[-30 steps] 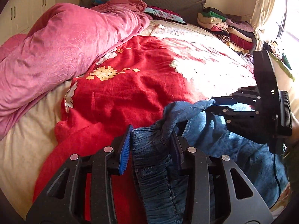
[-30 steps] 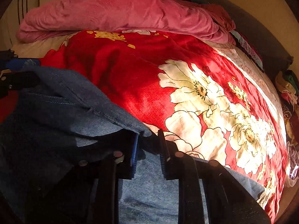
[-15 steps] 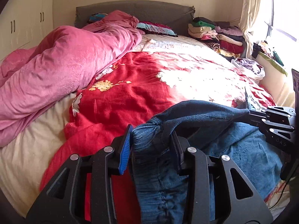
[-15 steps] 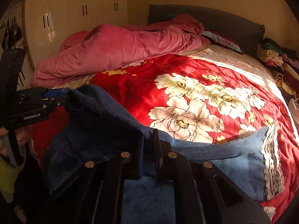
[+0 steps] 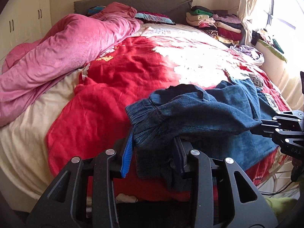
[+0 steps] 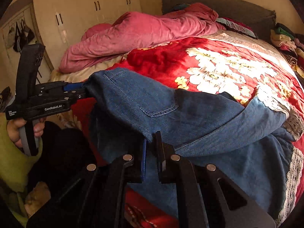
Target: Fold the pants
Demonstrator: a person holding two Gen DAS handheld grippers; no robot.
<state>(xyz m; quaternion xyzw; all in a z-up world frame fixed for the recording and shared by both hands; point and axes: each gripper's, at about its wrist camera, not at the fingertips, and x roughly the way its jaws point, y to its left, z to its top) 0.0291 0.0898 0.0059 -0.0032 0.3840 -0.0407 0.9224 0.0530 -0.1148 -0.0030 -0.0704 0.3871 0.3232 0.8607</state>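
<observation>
The blue denim pants with white lace hems hang stretched between my two grippers above the foot of the bed. My left gripper is shut on the elastic waistband at one end; it also shows in the right wrist view. My right gripper is shut on the other end of the waist edge, and shows at the right edge of the left wrist view. The legs trail down onto the red floral blanket.
A pink duvet is bunched along the bed's left side. Stacked folded clothes sit by the grey headboard. Cream wardrobes stand to the left. A window with a curtain is on the right.
Both grippers have lifted and pulled back toward the foot of the bed, spreading apart. The waistband is now raised and stretched between them.
</observation>
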